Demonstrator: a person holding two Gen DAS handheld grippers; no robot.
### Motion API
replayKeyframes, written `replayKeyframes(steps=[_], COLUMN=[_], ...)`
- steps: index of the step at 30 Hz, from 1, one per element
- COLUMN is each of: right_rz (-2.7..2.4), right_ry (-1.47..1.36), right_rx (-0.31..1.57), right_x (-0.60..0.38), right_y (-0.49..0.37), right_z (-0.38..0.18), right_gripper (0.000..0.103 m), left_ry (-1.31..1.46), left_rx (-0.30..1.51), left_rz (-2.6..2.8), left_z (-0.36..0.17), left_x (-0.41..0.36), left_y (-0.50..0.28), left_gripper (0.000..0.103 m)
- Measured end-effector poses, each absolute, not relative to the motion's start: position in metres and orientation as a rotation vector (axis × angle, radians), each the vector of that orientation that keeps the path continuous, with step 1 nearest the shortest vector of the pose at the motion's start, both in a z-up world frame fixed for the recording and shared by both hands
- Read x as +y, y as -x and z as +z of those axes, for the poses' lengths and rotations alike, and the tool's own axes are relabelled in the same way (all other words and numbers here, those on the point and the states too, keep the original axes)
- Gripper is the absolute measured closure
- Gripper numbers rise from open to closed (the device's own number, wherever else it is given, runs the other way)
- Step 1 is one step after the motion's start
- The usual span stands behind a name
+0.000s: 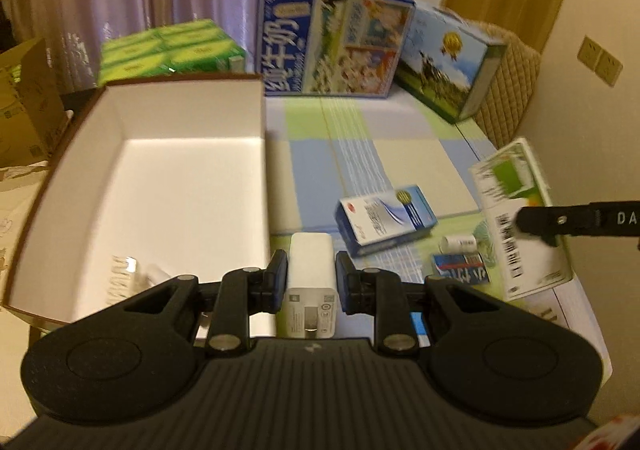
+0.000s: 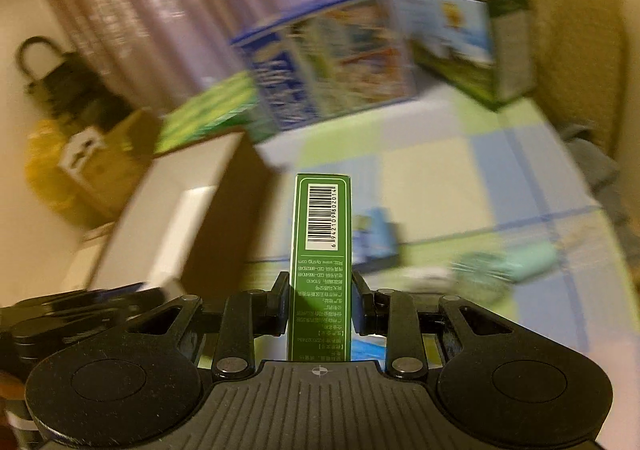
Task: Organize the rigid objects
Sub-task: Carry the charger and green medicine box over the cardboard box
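My left gripper is shut on a white power adapter, held just right of the open white cardboard box. A small clear packet lies in the box's near corner. My right gripper is shut on a slim green box with a barcode, standing upright between the pads. In the left wrist view the same green and white box hangs at the right, with the right gripper's finger across it. On the checked cloth lie a blue and white carton, a small white roll and a small blue packet.
Two large milk cartons stand at the back of the table, with a green pack to their left. A brown cardboard box sits off the left edge. Curtains hang behind. A quilted chair back is at the right.
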State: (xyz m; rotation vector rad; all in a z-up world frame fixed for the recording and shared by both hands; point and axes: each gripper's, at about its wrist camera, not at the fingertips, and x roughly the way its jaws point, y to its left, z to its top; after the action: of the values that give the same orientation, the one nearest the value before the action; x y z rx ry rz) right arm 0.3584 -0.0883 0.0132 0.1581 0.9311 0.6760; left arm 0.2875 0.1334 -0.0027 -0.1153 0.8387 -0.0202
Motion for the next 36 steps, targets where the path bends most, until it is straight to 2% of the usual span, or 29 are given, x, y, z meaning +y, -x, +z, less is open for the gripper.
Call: replayKeyframes(steps=[10,19,28,36], right_rz=[0.877,0.874,0.766,0.707], right_ry=[-0.153,-0.075,0.061,0.119], right_rx=[0.930,0.994,1.037,1.039], right_x=[0.030,0.102,0.143,0.161], right_y=[-0.350,-0.353,-0.359,-0.370], right_z=[0.020,-0.009,-0.046,-0.057], right_gripper=[0.077,0.077,0.077,0.077], left_ry=[0.123,0.136,0.154,0.158], left_rx=[0.814,0.847,0.910,0.941], left_rz=[0.068,0.096,0.064,0.044], left_z=[0.013,0.004,-0.024,-0.038], left_x=[0.205,0.263,0.288,0.300], left_y=[-0.284,-0.303,-0.330,-0.349], left_gripper=[0.082,0.082,0.082,0.082])
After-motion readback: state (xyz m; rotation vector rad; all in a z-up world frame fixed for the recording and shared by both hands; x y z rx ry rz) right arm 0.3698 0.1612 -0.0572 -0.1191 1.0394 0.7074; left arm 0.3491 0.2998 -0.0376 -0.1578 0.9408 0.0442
